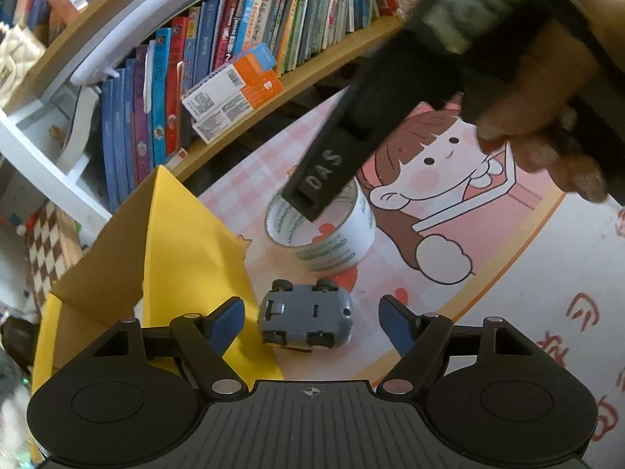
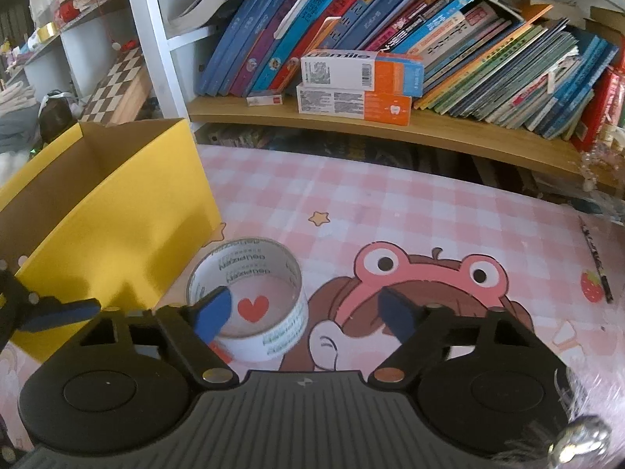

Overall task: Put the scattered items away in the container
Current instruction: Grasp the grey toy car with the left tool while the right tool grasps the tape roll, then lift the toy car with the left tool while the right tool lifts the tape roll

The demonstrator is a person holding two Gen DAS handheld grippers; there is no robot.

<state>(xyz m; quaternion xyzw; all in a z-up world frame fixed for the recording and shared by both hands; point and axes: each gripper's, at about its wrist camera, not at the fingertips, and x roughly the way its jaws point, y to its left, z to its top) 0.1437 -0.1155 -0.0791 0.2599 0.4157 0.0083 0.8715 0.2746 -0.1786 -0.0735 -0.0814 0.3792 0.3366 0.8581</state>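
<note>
Two handheld grippers work over a counter (image 2: 390, 203) covered in a pink checked cartoon mat. The left gripper (image 1: 312, 316) hangs with its blue-padded fingers (image 1: 226, 322) spread wide on either side of a small grey toy car (image 1: 306, 318), which lies overturned on the mat, wheels up, touched by neither pad. Just beyond the car sits a roll of clear packing tape (image 1: 320, 230), lying flat with its hole facing up. The right gripper (image 2: 308, 312) is likewise wide apart; its left pad dips inside the tape (image 2: 250, 297) ring while the other stays outside, over the cartoon frog face (no contact with the roll can be confirmed). From the left wrist camera, one black finger of the right gripper (image 1: 332, 176) reaches down over the roll's rim. A yellow cardboard box (image 2: 117, 215), open at the top, stands just left of the tape and car. Behind the counter, a wooden bookshelf (image 2: 390, 125) holds slanting books and two orange-and-white cartons (image 2: 359, 86).
</note>
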